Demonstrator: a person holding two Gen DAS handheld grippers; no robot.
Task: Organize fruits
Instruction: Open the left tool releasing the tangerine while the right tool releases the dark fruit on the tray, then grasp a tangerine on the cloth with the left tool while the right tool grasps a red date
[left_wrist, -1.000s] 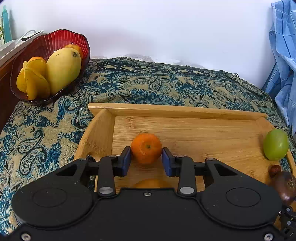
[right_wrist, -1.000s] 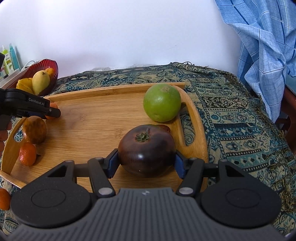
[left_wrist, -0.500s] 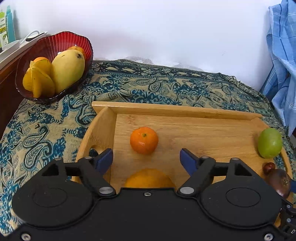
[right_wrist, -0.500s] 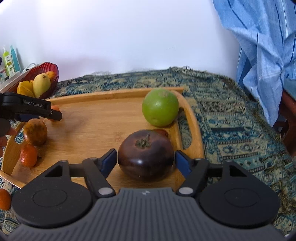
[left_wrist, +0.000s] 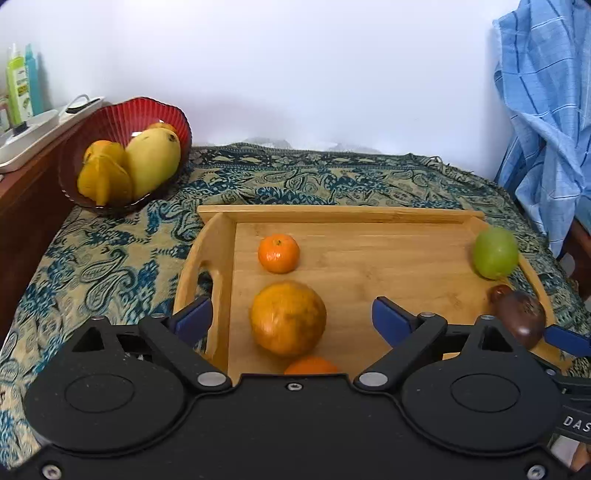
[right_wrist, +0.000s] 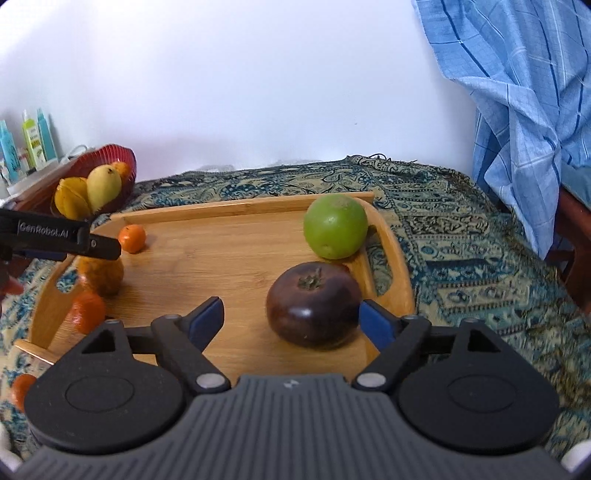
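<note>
Left wrist view: left gripper (left_wrist: 291, 319) was wide open, holding nothing, blue pads (left_wrist: 194, 318) spread either side of the big orange (left_wrist: 288, 317). That orange sat on the wooden tray (left_wrist: 369, 258) near its left wall, not touched by either pad. Small mandarin (left_wrist: 278, 253) lay just behind it, apart from it. Another mandarin (left_wrist: 311, 366) peeked out at the gripper body's edge, mostly hidden. Lime (left_wrist: 495, 252) was in the tray's far right corner, against the right rim. Dark fruit (left_wrist: 520, 318) sat in front of it, with a blue pad of the other gripper just beside it. Tray was on a paisley cloth (left_wrist: 110, 258). Red bowl (left_wrist: 122, 122) with a mango (left_wrist: 153, 162) and starfruit (left_wrist: 105, 179) stood at back left, off the tray.

Right wrist view: right gripper (right_wrist: 291, 319) was open too, empty. Dark fruit (right_wrist: 314, 304) sat between the pads nearer the right one; contact there I couldn't tell. Clear gap on the left. Lime (right_wrist: 335, 226) was just behind it against the tray (right_wrist: 221, 258) rim. Left gripper (right_wrist: 99, 245) hung over the big orange (right_wrist: 101, 275) at the tray's left end. Mandarin (right_wrist: 132, 238) sat behind it, another (right_wrist: 88, 312) at the front left. A third (right_wrist: 23, 391) was off the tray on the cloth (right_wrist: 461, 258). Blue checked fabric (right_wrist: 517, 92) hung at right.
</note>
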